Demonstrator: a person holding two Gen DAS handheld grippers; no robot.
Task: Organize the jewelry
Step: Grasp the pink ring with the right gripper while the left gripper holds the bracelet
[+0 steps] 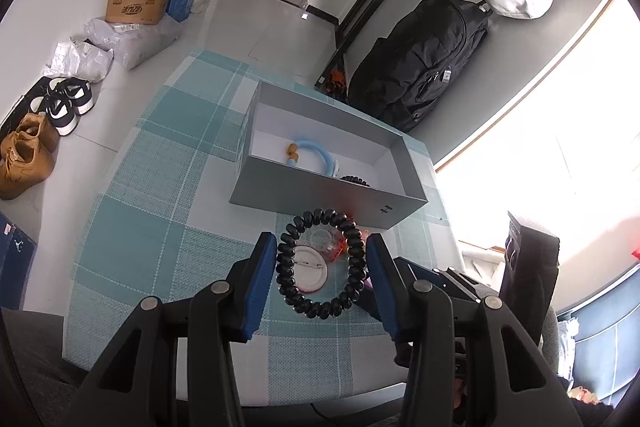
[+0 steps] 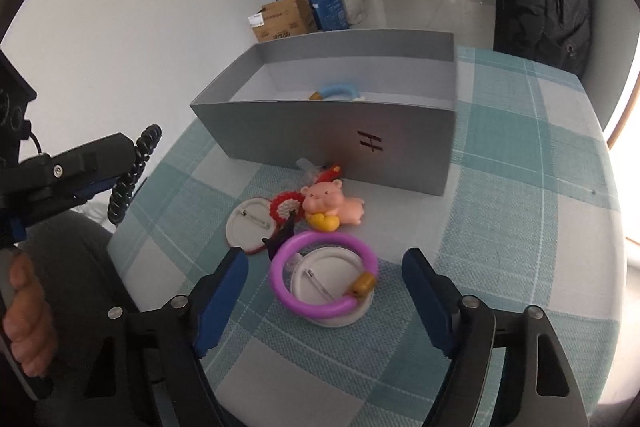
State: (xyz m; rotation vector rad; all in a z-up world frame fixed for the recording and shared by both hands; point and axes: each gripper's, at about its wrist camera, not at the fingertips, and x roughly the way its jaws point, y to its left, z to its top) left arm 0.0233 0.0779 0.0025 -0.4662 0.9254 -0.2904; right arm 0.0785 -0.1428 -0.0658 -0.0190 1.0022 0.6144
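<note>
Left gripper [image 1: 322, 267] clamped on black spiral-coil bracelet [image 1: 322, 263], held above the checked counter [image 1: 160, 195], near the grey cardboard box [image 1: 320, 199]. Right gripper [image 2: 325, 291] spread wide, hovering near purple plastic ring bracelet [image 2: 322, 273] lying on a white pin badge [image 2: 320, 291].

I see a teal-and-white checked tablecloth [image 2: 520, 187], and on it a grey box [image 2: 332, 143]; before the box, a purple ring [image 2: 320, 279], pink pig [image 2: 332, 203], and black coil [image 1: 320, 263].

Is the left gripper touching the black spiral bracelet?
Touching: in the left wrist view both blue pads press the black spiral bracelet, held above the table.
</note>
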